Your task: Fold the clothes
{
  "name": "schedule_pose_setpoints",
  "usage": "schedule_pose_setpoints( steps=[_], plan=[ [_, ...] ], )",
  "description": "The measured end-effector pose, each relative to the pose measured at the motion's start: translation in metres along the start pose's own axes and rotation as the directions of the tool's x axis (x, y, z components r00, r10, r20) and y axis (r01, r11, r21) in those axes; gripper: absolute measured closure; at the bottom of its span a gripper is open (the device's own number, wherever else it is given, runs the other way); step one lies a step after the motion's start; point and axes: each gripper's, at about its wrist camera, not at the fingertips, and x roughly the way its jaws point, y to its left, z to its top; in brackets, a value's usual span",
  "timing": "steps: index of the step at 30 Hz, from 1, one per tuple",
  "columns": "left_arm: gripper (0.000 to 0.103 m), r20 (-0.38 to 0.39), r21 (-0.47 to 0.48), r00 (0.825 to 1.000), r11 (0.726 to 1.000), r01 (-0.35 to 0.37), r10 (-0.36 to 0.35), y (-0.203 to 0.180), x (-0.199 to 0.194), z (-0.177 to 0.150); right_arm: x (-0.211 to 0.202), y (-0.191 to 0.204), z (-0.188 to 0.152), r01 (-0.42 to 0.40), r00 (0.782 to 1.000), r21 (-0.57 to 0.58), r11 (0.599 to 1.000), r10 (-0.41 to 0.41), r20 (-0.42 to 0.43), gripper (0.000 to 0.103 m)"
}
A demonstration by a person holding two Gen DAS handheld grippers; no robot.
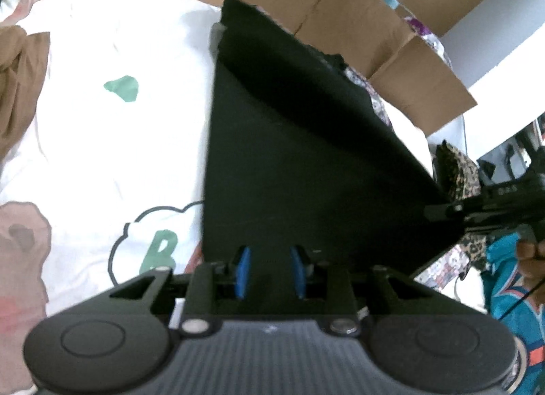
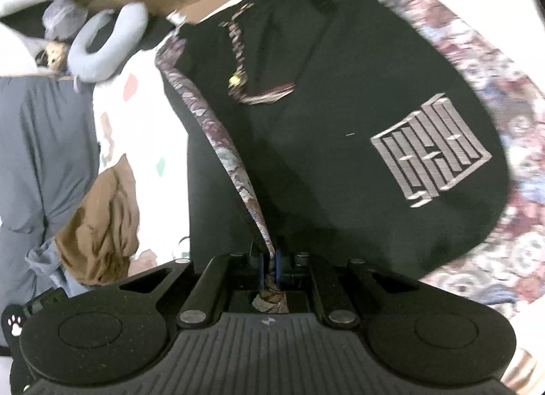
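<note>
A black garment with floral-patterned trim and a silver embroidered logo hangs stretched between my two grippers above a white printed bedsheet. My left gripper has blue pads and is shut on the garment's lower black edge. My right gripper is shut on the floral trim edge of the same garment. The right gripper also shows in the left wrist view at the garment's far corner.
An open cardboard box stands behind the garment. A brown garment lies crumpled on the sheet, also showing in the left wrist view. Grey fabric and a blue-grey neck pillow lie at left. A teal garment is at right.
</note>
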Motion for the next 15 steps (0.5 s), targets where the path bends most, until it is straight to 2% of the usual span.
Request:
schedule_pose_setpoints(
  steps=[9,15],
  plan=[
    [0.07,-0.043,-0.002,0.999,1.0,0.022,-0.022,-0.005,0.014,-0.002,-0.038,-0.041,-0.014,0.076,0.993,0.077,0.994,-0.082,0.082,0.099],
    [0.067,-0.109,-0.012,0.993,0.999,0.044,-0.045,-0.008,0.027,-0.003,-0.061,-0.068,-0.022,0.117,0.984,0.13,0.985,-0.132,0.119,0.1]
  ],
)
